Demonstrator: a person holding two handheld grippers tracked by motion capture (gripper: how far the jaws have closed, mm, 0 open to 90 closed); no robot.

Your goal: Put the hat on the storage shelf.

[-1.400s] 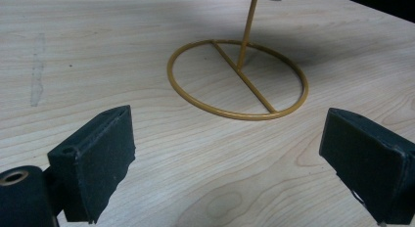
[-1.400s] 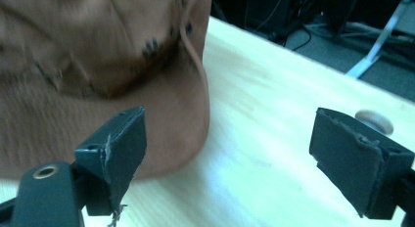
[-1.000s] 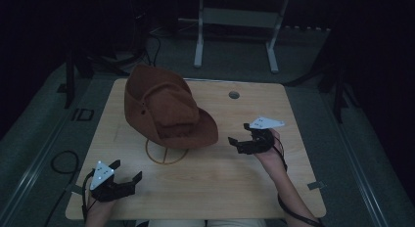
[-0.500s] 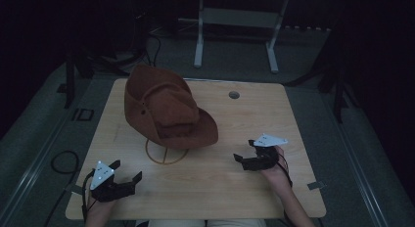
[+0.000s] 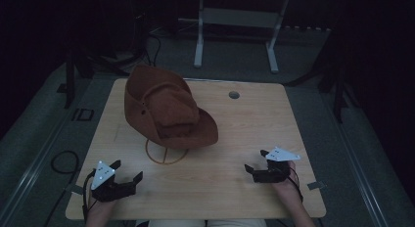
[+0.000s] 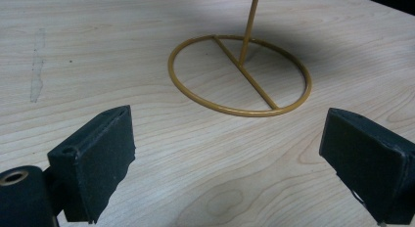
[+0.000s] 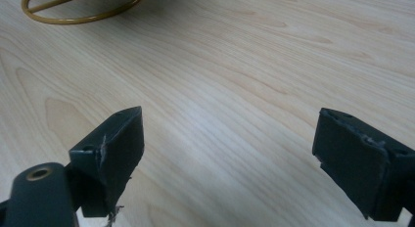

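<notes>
The left gripper point(image 5: 128, 176) and the right gripper point(image 5: 256, 162) are both resting low at the near edge of the pale wooden table point(image 5: 244, 119), jaws spread wide and holding nothing. Farther out between them, the brown felt cowboy hat point(image 5: 166, 109) is sitting on a gold wire ring-based stand point(image 6: 241, 75).

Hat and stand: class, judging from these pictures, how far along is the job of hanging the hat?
Done: the brown hat sits on the gold wire stand, whose ring base lies flat on the table. In hand: nothing; the left tongs and right tongs are both open and empty, low over the near edge, apart from the hat. Left: seemingly nothing but resting the tongs.
</notes>
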